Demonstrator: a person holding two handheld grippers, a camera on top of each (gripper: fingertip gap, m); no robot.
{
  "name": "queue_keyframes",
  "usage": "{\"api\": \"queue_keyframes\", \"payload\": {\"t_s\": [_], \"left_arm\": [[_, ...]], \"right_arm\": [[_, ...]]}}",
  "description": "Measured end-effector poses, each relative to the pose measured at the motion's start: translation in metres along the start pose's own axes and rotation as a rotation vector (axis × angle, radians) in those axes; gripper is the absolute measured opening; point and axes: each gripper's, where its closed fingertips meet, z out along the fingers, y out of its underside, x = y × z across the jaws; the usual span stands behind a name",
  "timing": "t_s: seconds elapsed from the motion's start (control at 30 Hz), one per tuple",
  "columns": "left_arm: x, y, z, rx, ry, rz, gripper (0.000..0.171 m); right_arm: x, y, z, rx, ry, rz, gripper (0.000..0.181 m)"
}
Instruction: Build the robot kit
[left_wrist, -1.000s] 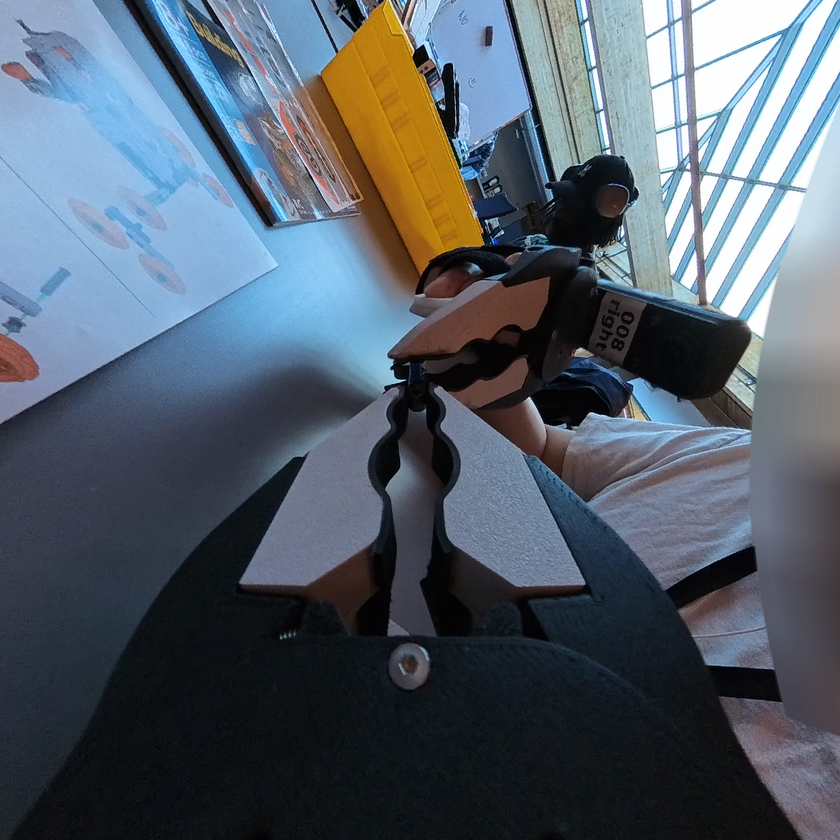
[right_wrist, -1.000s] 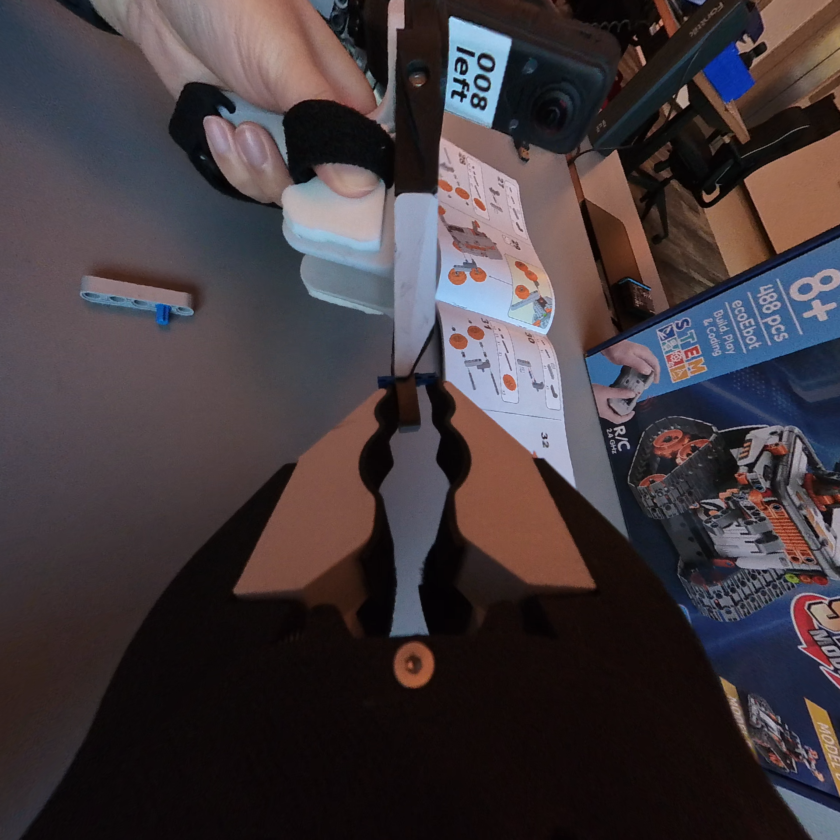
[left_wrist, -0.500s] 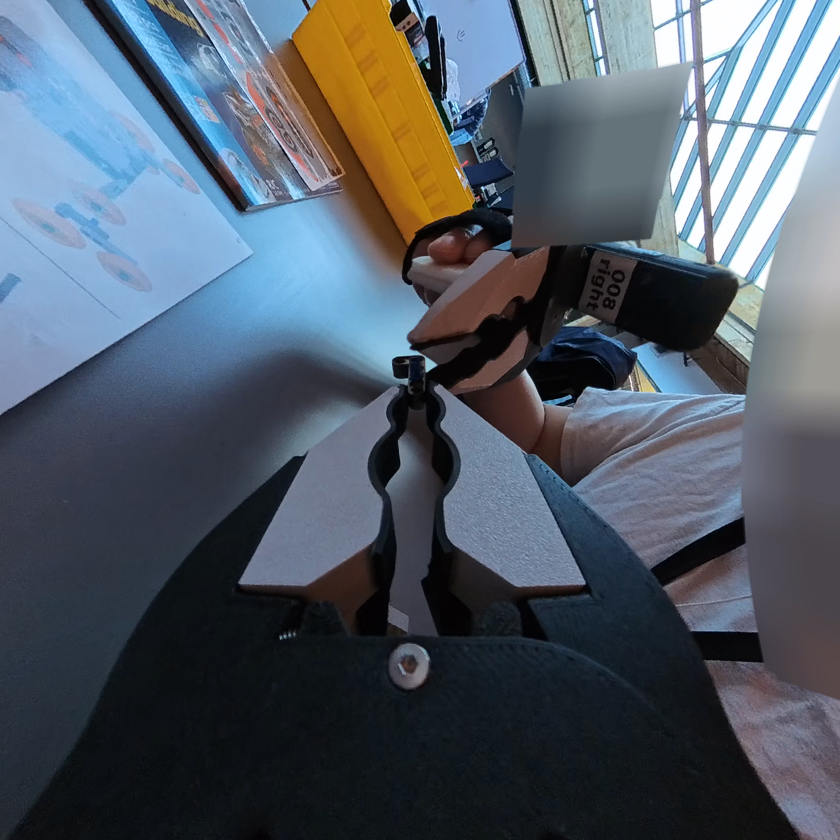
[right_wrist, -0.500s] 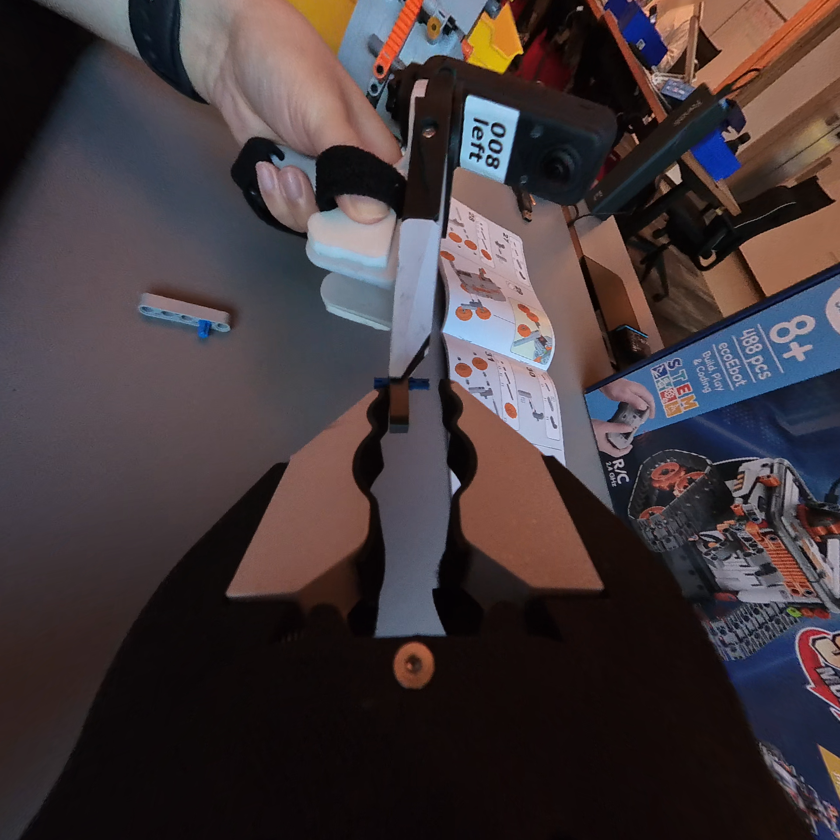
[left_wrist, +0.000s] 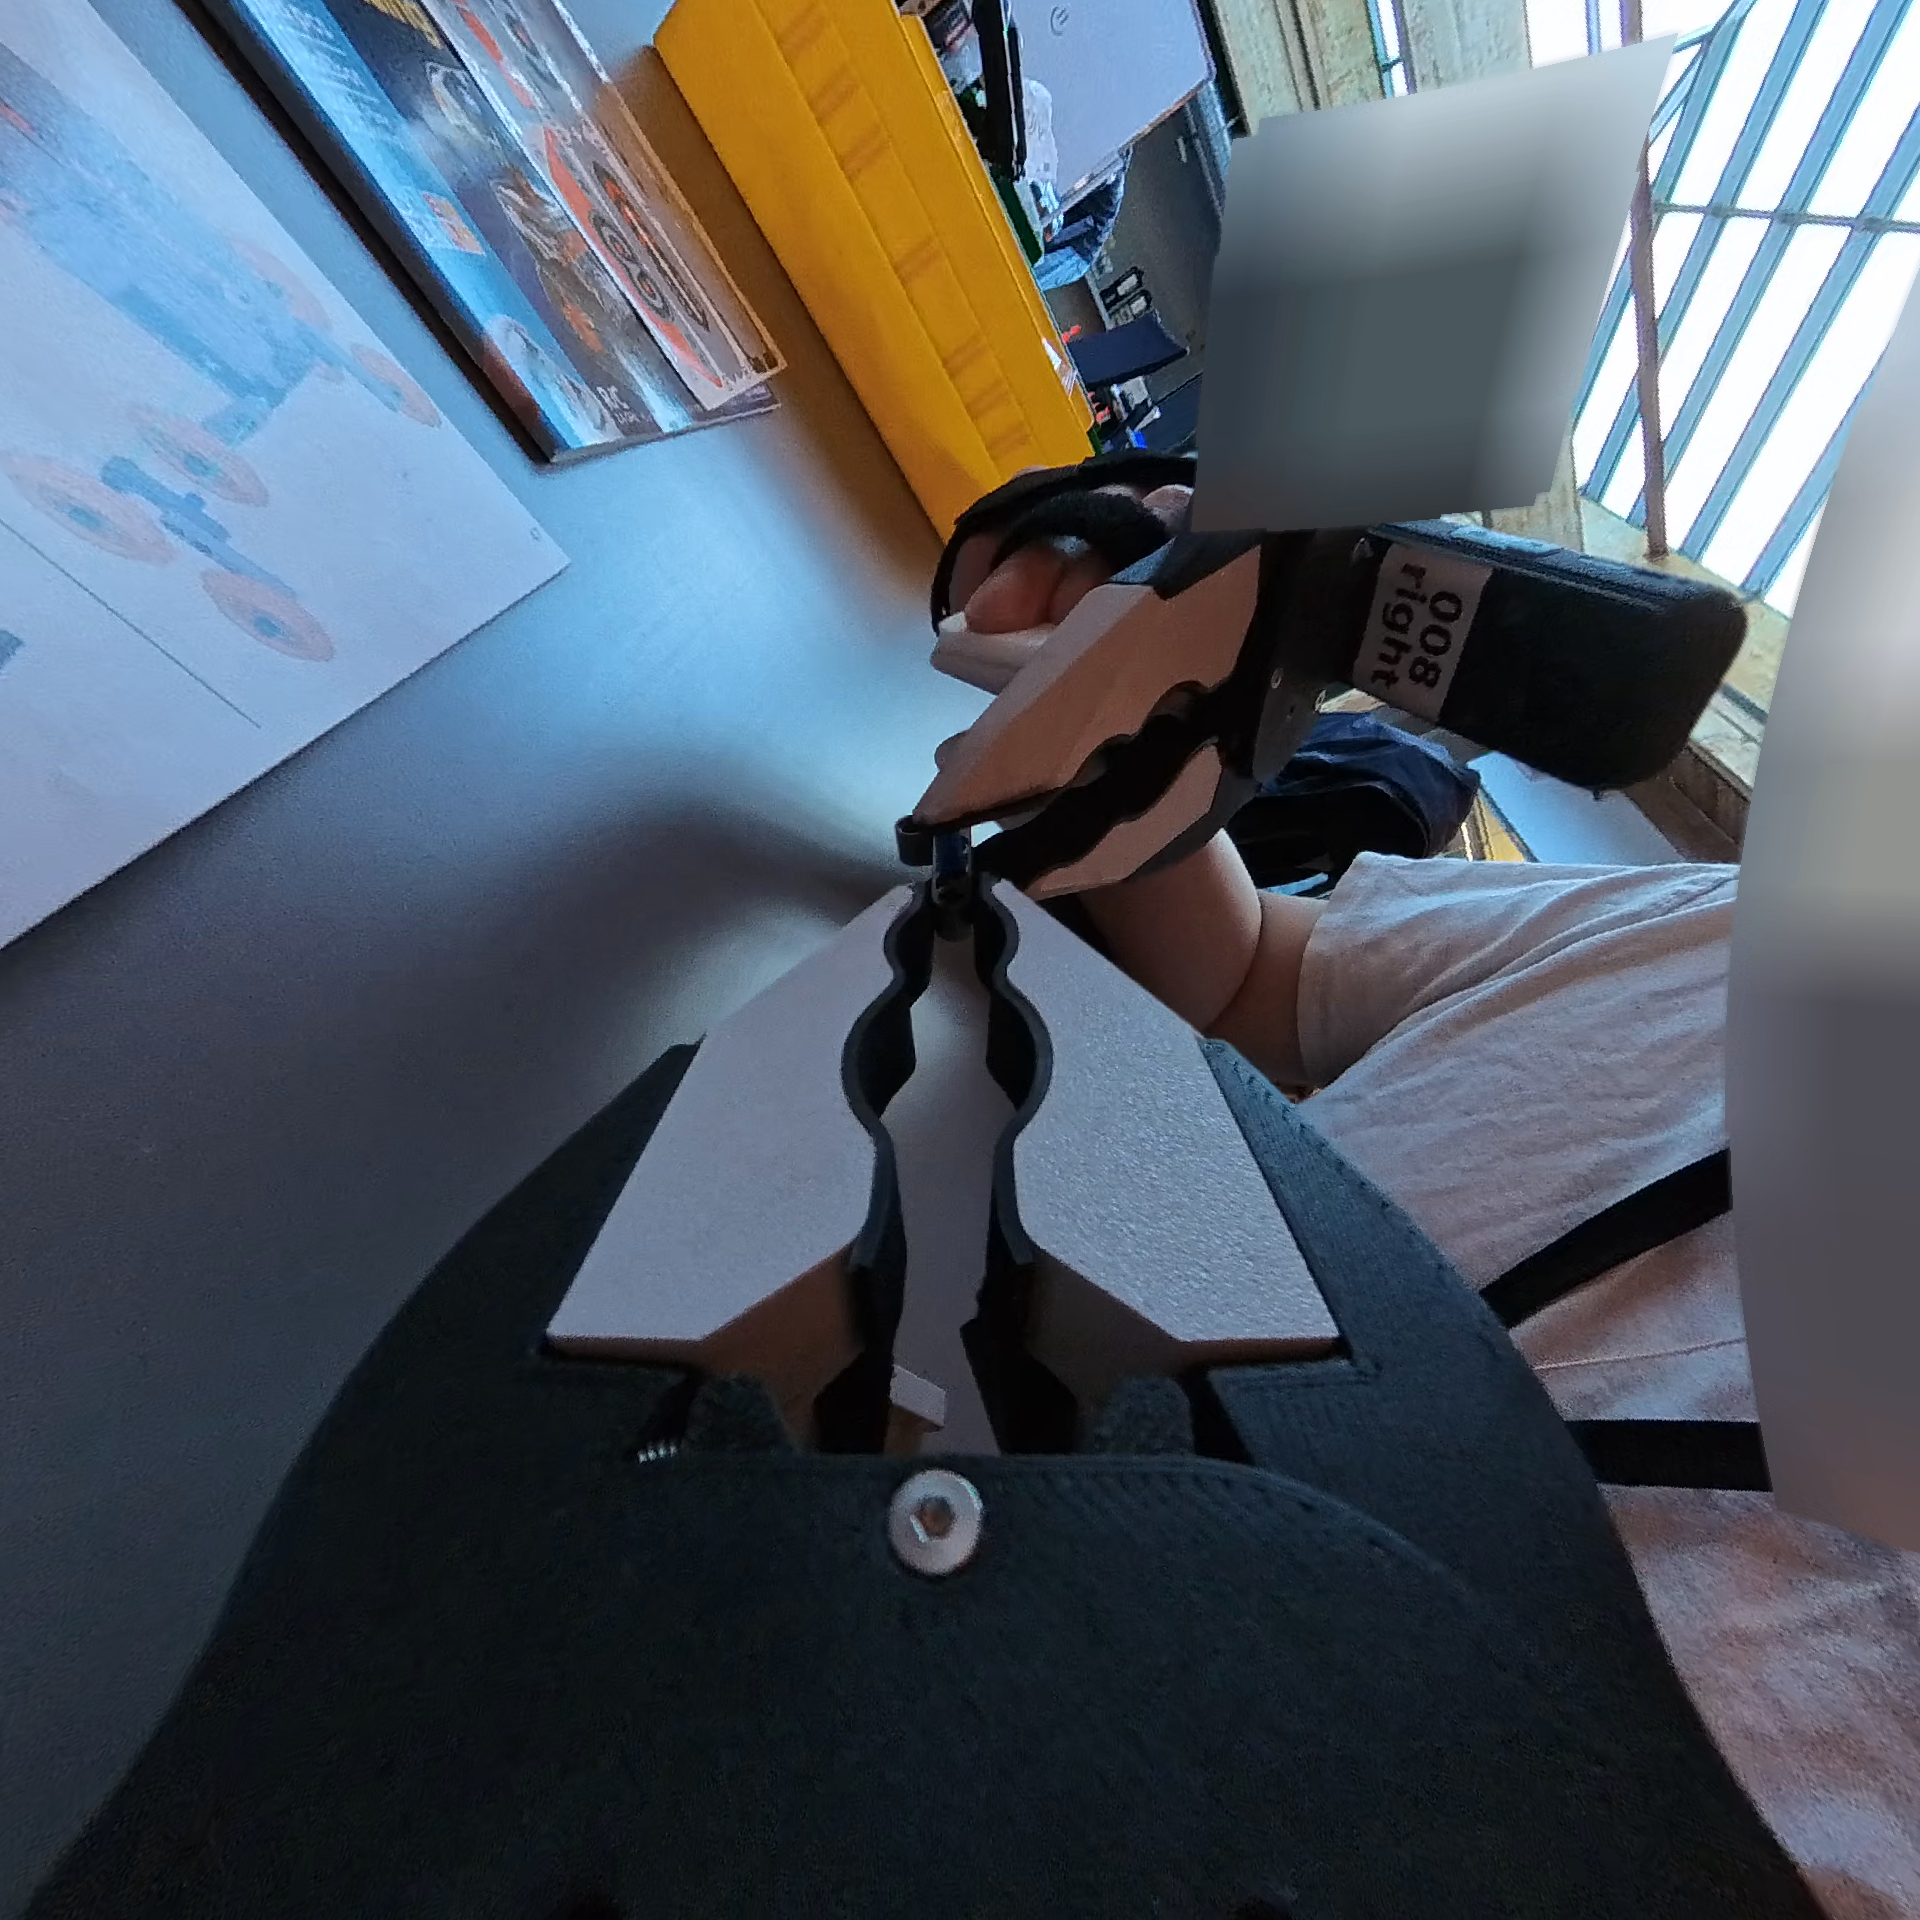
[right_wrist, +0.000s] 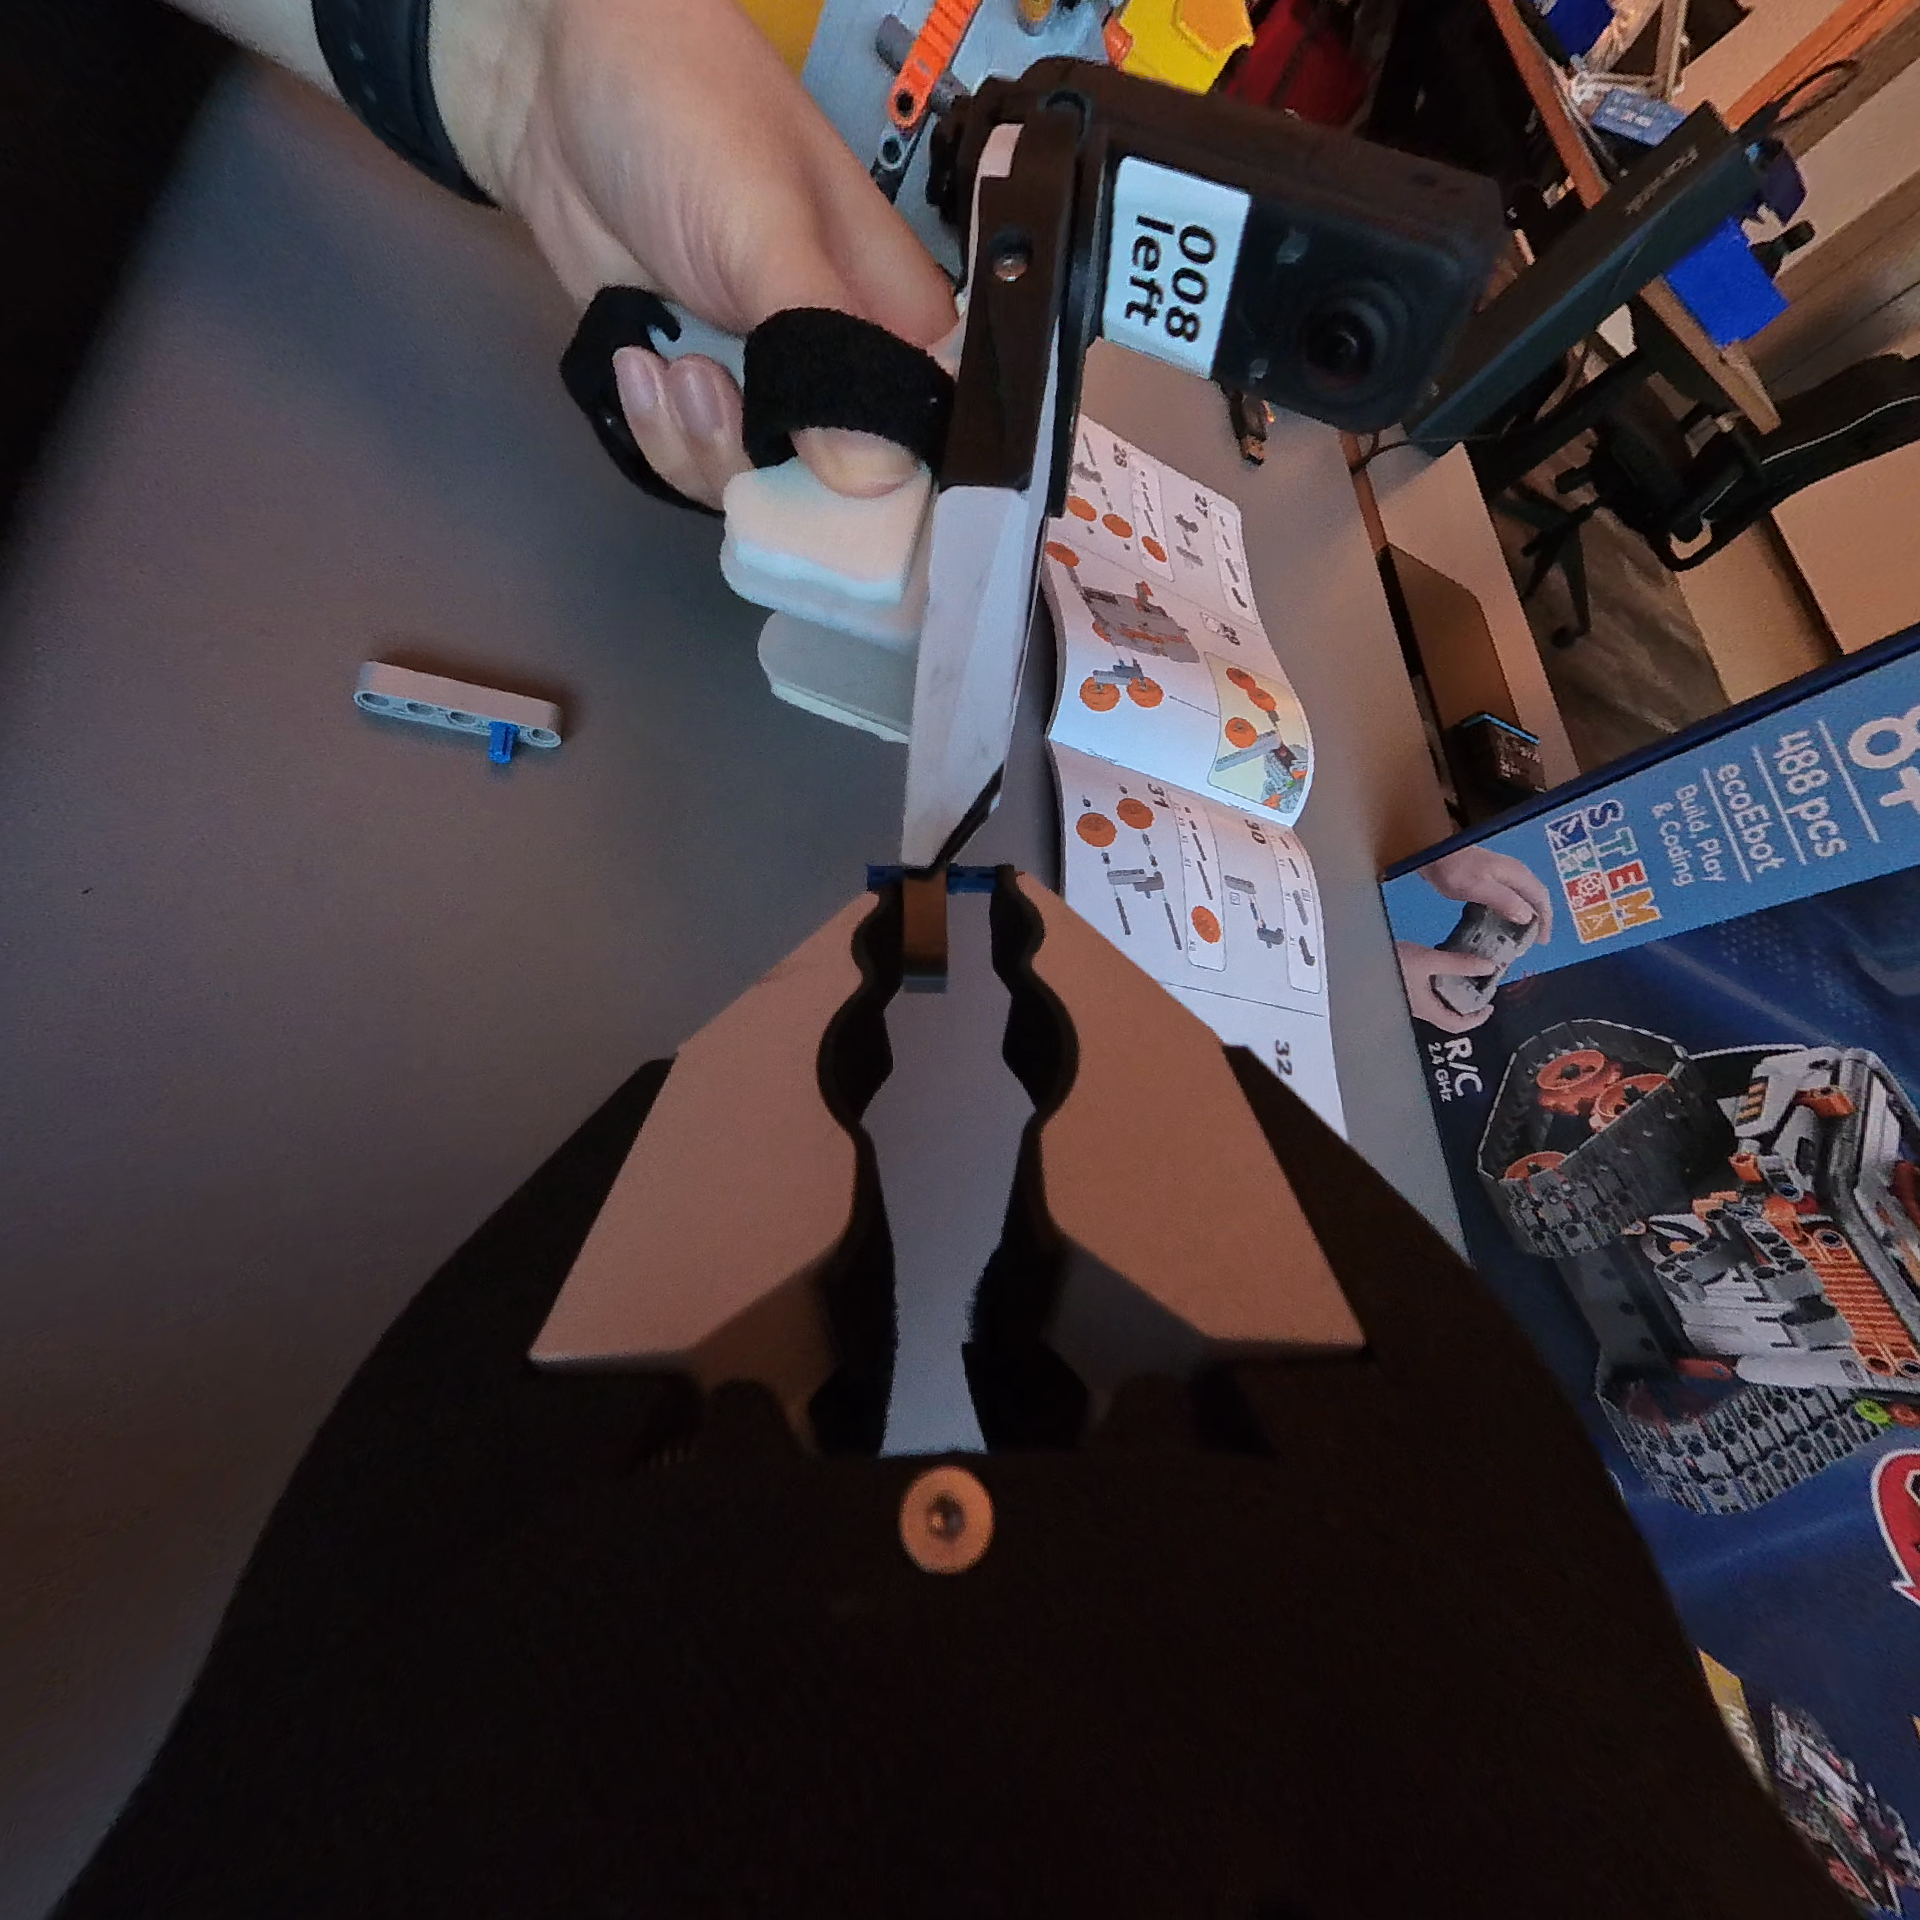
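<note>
Pinching a small blue pin (right_wrist: 928, 879) crosswise at its tips, the right gripper (right_wrist: 932, 894) is closed; a dark beam (left_wrist: 938, 844) is clamped by the left gripper (left_wrist: 951, 904) against it, apparently for joining, above the grey table (right_wrist: 260, 935).

The right gripper (right_wrist: 932, 883) fingers (right_wrist: 790, 1091) pinch a blue pin (right_wrist: 971, 879) carrying a dark beam (right_wrist: 923, 935), meeting the left gripper (right_wrist: 971, 665).

Left gripper (left_wrist: 948, 902): jaws nearly closed, tip met by right gripper (right_wrist: 932, 891). Right gripper: jaws nearly closed. Each was held by a strapped hand (right_wrist: 717, 260).
</note>
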Motion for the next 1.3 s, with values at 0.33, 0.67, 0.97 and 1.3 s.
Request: {"api": "queue_keyframes", "payload": {"t_s": [0.33,0.67,0.97,1.3], "left_arm": [[-0.005,0.000,-0.002,0.003,-0.009,-0.030,0.004],[-0.011,0.005,0.000,-0.031,-0.034,-0.017,0.005],[0.003,-0.020,-0.003,0.114,-0.066,0.144,0.005],[0.040,-0.064,-0.032,0.514,-0.132,0.476,0.005]], "right_arm": [[0.000,0.003,0.005,-0.014,0.003,0.020,0.015],[-0.004,0.008,0.008,-0.033,-0.011,-0.029,0.016],[0.030,0.025,-0.007,0.002,0.088,0.132,0.032],[0.074,-0.043,-0.038,0.574,0.043,0.734,0.050]]}}
